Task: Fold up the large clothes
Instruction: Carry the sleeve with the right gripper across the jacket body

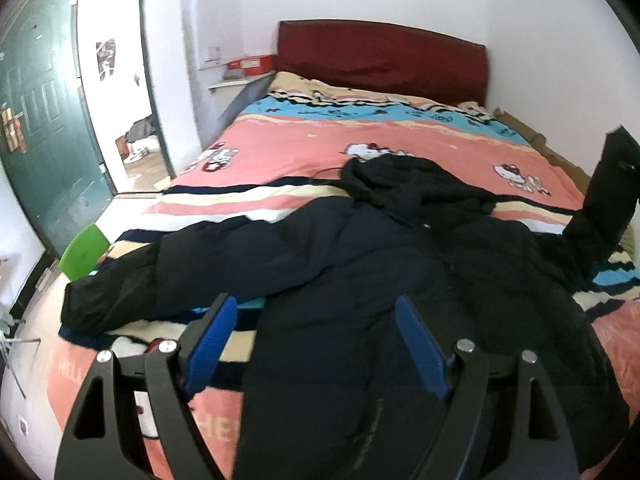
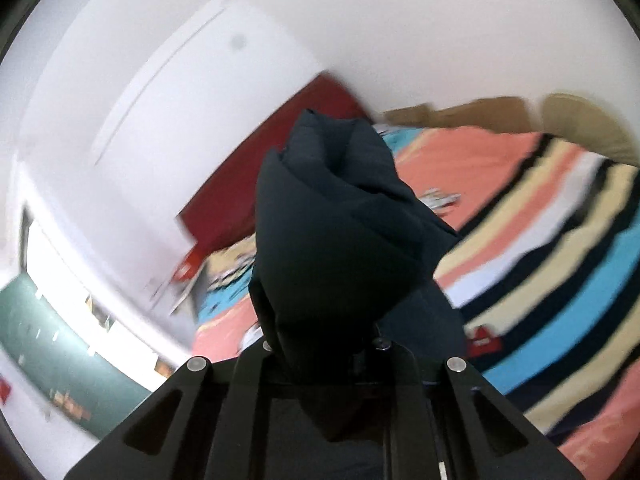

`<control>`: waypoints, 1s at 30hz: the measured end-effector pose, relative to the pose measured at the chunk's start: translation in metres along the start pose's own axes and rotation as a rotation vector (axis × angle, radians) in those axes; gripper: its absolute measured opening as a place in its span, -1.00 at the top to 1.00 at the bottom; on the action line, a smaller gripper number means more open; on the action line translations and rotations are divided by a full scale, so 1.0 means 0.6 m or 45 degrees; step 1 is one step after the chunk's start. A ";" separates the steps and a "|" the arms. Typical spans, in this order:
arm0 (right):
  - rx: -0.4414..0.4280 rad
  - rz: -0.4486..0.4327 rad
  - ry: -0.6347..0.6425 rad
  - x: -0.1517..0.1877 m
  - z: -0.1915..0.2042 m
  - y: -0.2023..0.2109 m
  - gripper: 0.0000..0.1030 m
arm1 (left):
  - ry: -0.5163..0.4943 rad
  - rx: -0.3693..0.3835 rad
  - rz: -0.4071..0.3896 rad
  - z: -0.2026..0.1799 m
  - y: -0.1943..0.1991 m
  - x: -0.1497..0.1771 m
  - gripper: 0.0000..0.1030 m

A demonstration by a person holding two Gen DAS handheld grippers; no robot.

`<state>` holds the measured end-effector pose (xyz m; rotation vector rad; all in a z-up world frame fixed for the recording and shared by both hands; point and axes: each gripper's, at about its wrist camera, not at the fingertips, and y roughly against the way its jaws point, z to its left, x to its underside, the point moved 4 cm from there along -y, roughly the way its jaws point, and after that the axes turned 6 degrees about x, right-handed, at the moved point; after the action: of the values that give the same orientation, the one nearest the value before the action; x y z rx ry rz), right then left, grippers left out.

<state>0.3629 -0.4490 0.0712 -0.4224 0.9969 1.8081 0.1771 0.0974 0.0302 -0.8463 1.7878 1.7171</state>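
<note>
Left gripper (image 1: 316,344) jaws spread wide over dark jacket (image 1: 360,264) on bed (image 1: 280,140); right gripper (image 2: 324,344) jaws clenched on its sleeve (image 2: 340,216).

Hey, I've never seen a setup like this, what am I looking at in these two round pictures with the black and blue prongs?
There is no robot: a person holds a two-finger claw in each hand, with a wide-angle camera on each looking along its fingers. The left-hand picture shows the left claw open, blue pads apart, above a dark puffy jacket spread on a bed with a striped cartoon bedspread and a red headboard. The other picture, blurred, comes from the right claw, which is shut on one sleeve of that jacket and holds it up off the bed. The same raised sleeve shows at the right edge of the left view.
</note>
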 end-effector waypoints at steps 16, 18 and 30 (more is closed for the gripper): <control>0.018 0.513 0.471 0.349 0.190 -0.133 0.75 | 0.092 0.024 -0.092 0.060 0.042 0.023 -0.58; 0.063 0.588 0.538 0.399 0.192 -0.153 0.75 | 0.102 0.018 -0.084 0.066 0.042 0.027 -0.58; 0.078 0.751 0.790 0.495 0.193 -0.166 0.38 | 0.132 -0.001 -0.059 0.071 0.048 0.045 -0.58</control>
<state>0.3338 -0.1646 -0.1013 -0.7329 1.7396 2.2088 0.1355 0.1374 0.0273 -0.9853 1.8199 1.6722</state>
